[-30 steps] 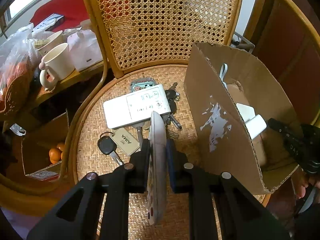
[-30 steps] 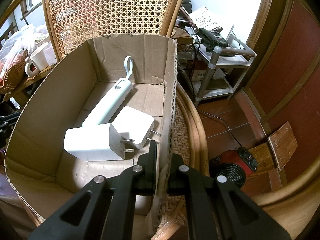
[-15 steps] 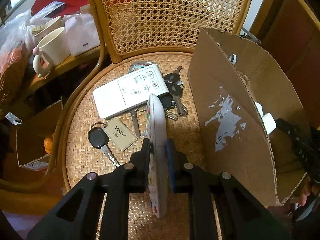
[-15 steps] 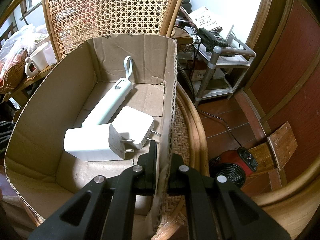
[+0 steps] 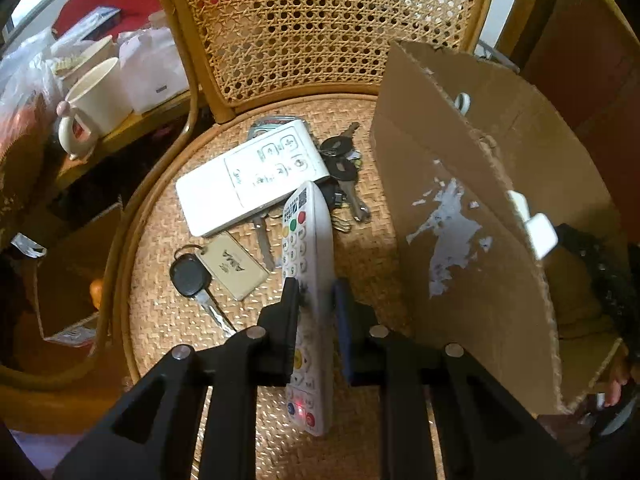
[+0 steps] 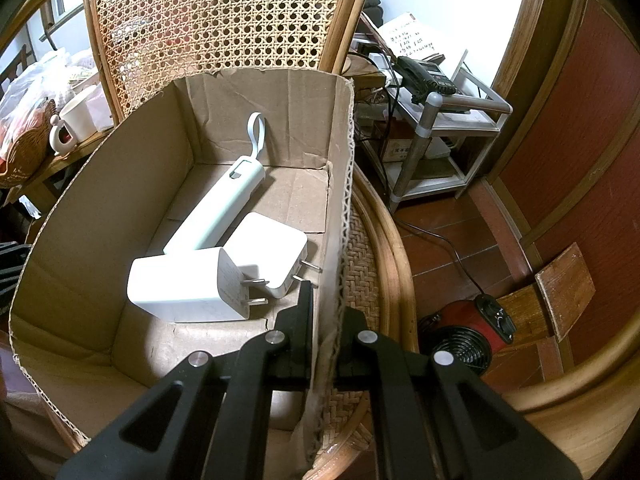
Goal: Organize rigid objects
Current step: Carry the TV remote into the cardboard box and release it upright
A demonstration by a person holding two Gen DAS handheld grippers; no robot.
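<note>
My left gripper (image 5: pixel 316 292) is shut on a white TV remote (image 5: pixel 308 256) held edge-up above the woven chair seat (image 5: pixel 168 308). Below it lie a wide white remote (image 5: pixel 248 178), a black car key (image 5: pixel 190 274) with a beige tag (image 5: pixel 236 266), and a bunch of keys (image 5: pixel 344 168). The cardboard box (image 5: pixel 460 220) stands to the right. My right gripper (image 6: pixel 326 300) is shut on the box's right wall (image 6: pixel 340 200). Inside lie two white plug adapters (image 6: pixel 184 284) (image 6: pixel 268 252) and a pale blue handheld device (image 6: pixel 218 208).
A cream mug (image 5: pixel 94 104) and bags sit on a side table to the left. An open carton with oranges (image 5: pixel 64 280) is on the floor below. A metal shelf with a phone (image 6: pixel 432 80) and a red fan heater (image 6: pixel 464 332) stand right of the chair.
The left gripper has tilted with the remote, so the remote's button face now shows and the seat items sit lower in view. The right gripper and box have not moved.
</note>
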